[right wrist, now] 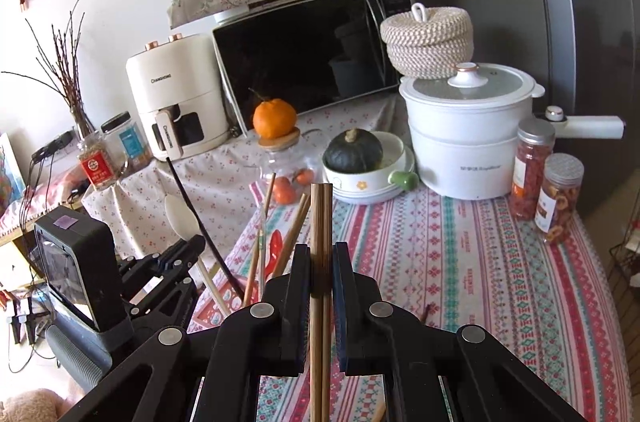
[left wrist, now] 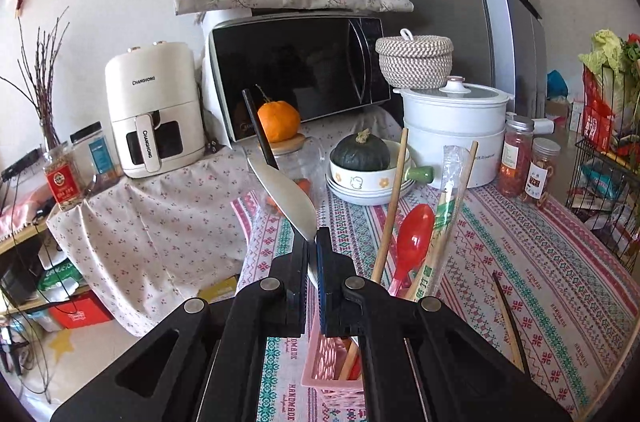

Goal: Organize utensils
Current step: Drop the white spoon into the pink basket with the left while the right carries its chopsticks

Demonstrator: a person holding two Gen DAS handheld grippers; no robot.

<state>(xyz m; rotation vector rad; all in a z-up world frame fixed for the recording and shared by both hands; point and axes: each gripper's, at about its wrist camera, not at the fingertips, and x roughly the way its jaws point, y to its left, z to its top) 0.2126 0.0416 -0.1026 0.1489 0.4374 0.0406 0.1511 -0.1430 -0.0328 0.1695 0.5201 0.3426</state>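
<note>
My left gripper [left wrist: 312,242] is shut on a table knife [left wrist: 284,188], gripping the steel blade with its black handle pointing up and away. Below it stands a pink slotted basket [left wrist: 320,374] holding wooden chopsticks [left wrist: 390,210], a red plastic spoon [left wrist: 414,242] and wrapped chopsticks [left wrist: 444,218]. A dark chopstick [left wrist: 510,322] lies on the patterned tablecloth to the right. My right gripper [right wrist: 321,254] is shut on a pair of bamboo chopsticks [right wrist: 321,222], held upright. The left gripper [right wrist: 176,254] with the knife [right wrist: 188,190] shows at its left, beside the utensils standing in the basket [right wrist: 276,246].
At the back stand a microwave [left wrist: 296,70], a white air fryer [left wrist: 154,114], a white pot [left wrist: 456,126] with a woven basket on it, a bowl with a green squash [left wrist: 360,154], an orange on a glass jar [left wrist: 279,120] and two food jars [left wrist: 528,162]. A wire rack [left wrist: 600,182] stands at the right.
</note>
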